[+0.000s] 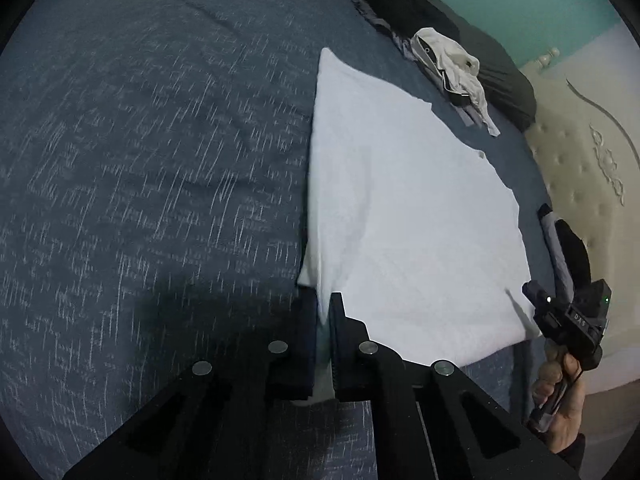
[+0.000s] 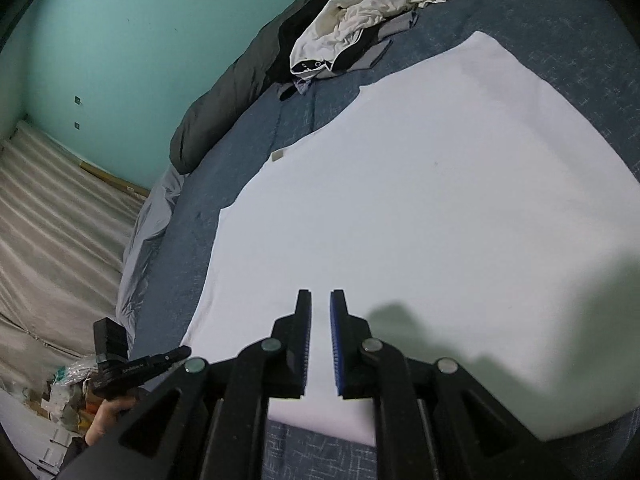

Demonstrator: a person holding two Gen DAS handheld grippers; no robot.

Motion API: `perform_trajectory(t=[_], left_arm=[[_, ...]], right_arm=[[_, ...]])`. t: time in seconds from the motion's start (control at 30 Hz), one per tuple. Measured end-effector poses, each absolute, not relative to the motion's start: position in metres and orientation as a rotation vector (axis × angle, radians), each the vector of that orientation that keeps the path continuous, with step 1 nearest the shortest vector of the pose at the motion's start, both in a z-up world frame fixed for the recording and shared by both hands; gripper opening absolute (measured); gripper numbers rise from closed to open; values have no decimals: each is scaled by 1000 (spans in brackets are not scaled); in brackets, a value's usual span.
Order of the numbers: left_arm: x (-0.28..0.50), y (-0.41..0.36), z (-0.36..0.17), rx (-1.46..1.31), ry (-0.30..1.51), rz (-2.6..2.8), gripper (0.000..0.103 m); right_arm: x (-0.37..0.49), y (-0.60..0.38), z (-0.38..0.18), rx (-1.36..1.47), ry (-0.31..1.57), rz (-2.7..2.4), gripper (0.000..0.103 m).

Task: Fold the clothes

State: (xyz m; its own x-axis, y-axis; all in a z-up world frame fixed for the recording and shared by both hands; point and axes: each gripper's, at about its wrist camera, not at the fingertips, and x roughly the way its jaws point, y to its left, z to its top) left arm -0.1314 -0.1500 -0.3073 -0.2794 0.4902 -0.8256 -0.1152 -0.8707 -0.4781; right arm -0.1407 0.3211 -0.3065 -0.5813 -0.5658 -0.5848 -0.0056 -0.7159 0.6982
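A white garment [image 1: 400, 200] [image 2: 400, 200] lies spread flat on the blue bedcover [image 1: 140, 160] [image 2: 240, 128]. My left gripper [image 1: 326, 300] is shut on its near left edge, and white cloth shows pinched between the jaws. In the right wrist view the left gripper [image 2: 176, 354] sits at the garment's lower left corner, held by a hand. My right gripper [image 2: 321, 294] hovers over the garment's near edge. Its blue pads are almost together, and I see nothing pinched between them. In the left wrist view the right gripper [image 1: 530, 292] is at the garment's right corner.
A crumpled heap of white and dark clothes [image 1: 452, 68] [image 2: 352, 28] lies beyond the garment, against a dark rolled duvet [image 1: 508, 76] [image 2: 232, 92]. A cream tufted headboard [image 1: 580, 160] borders the bed. Clutter [image 2: 68, 396] sits on the floor beside the bed.
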Motion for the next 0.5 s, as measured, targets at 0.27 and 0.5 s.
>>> perform_trajectory(t=[0.27,0.5], left_arm=[[-140,-146,-313,-1676,-443,2198,10],[-136,-156,-294,-1665,-432,2279,27]], right_arm=[[-142,323,-306,1185,-944,-2315,9],[-144,326,-313,1209,-972,-2279,10]])
